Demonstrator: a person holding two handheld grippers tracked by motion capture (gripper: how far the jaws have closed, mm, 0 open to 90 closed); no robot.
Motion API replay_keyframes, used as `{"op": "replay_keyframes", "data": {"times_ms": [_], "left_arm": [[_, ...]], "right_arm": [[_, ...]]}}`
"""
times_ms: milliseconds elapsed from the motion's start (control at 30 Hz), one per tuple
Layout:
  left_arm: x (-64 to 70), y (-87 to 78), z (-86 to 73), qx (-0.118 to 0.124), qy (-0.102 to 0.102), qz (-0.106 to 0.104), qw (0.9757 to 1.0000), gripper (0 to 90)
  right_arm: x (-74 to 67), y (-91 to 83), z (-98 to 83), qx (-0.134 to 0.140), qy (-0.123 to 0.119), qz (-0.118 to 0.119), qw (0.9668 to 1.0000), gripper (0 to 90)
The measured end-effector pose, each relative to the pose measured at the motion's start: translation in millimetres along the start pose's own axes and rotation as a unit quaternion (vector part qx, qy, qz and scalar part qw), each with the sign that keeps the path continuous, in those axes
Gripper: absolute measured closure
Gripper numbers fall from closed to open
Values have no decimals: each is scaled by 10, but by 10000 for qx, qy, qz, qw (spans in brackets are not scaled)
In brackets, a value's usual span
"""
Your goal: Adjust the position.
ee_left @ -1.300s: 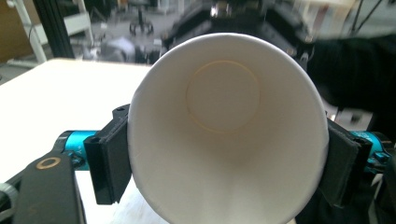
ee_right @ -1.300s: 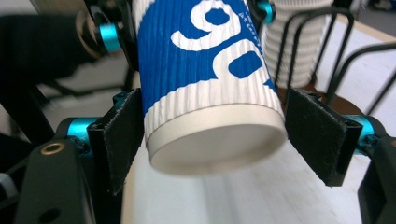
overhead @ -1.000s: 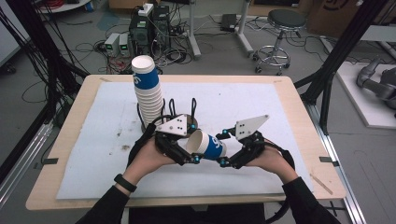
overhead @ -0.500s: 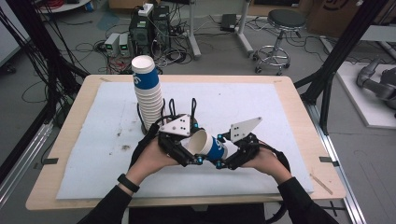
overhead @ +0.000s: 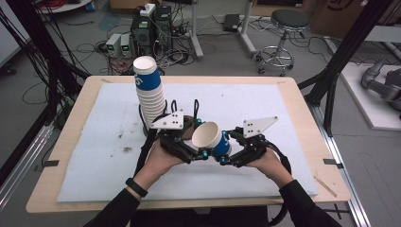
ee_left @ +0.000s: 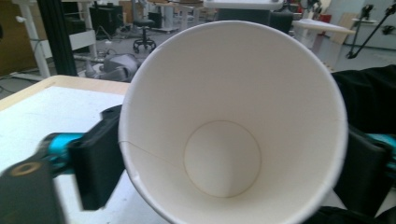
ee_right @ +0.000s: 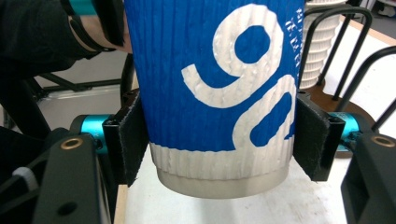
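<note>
A blue paper cup (overhead: 211, 138) with white lettering lies on its side in the air between my two grippers, its white mouth toward the left one. My left gripper (overhead: 201, 150) has its jaws against the cup's wall just behind the rim, and the left gripper view looks into the cup (ee_left: 224, 158). My right gripper (overhead: 226, 152) is shut on the ribbed wall near the cup's base (ee_right: 219, 93), one pad (ee_right: 133, 142) on each side. A tall leaning stack of the same cups (overhead: 149, 94) stands behind the left hand.
The stack stands in a black wire holder (overhead: 195, 108) on a brown base, on a white mat (overhead: 274, 99) that covers the wooden table (overhead: 302, 94). Stains mark the mat at the left (overhead: 126, 149). A stool (overhead: 288, 19) and cables lie beyond the far edge.
Both hands and the cup have drifted a little, first toward the near edge, then back up and right. Both grips look unchanged.
</note>
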State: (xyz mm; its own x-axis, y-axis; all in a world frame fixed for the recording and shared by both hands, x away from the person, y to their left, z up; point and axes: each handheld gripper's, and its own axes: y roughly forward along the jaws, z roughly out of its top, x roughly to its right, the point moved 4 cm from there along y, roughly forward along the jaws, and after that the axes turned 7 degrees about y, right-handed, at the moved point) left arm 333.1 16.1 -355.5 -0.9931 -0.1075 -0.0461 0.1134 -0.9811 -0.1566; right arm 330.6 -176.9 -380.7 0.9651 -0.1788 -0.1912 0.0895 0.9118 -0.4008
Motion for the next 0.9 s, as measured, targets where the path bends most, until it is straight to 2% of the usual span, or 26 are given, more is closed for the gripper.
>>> {"op": "replay_keyframes", "data": {"times_ms": [200,267,367,400,433,533,567,633,700,767,833,900], "left_arm": [[3,2,1,-82,48,-17,10000,189],[8,2,11,-198,148,-21,9997,194],[28,10,31,-532,348,21,9980,197],[35,18,36,-718,425,-4,9965,198],[43,22,37,-839,474,-19,9953,198],[50,34,30,-1189,614,-39,9910,201],[52,39,26,-1313,635,-43,9893,205],[57,46,23,-1552,689,-69,9855,206],[64,55,27,-1681,740,-72,9830,207],[71,56,39,-1675,759,-103,9829,207],[77,56,53,-1618,762,-84,9838,204],[74,50,66,-1523,715,-75,9857,198]], "right_arm": [[-2,14,-13,-48,6,-57,10000,293],[-8,15,-16,-84,-62,-103,9999,291],[-18,24,-13,-270,-61,-214,9994,268],[-24,27,-5,-446,-123,-254,9986,252],[-24,27,-5,-446,-123,-254,9986,252],[-40,39,0,-689,-273,-390,9965,229],[-45,63,-11,-803,-279,-392,9956,224],[-48,78,-21,-855,-266,-371,9953,223],[-45,122,-42,-962,-252,-369,9944,221],[-44,170,-67,-959,-208,-346,9946,222],[-42,211,-86,-1004,-176,-367,9941,252],[-48,228,-89,-938,-208,-374,9947,290]]}}
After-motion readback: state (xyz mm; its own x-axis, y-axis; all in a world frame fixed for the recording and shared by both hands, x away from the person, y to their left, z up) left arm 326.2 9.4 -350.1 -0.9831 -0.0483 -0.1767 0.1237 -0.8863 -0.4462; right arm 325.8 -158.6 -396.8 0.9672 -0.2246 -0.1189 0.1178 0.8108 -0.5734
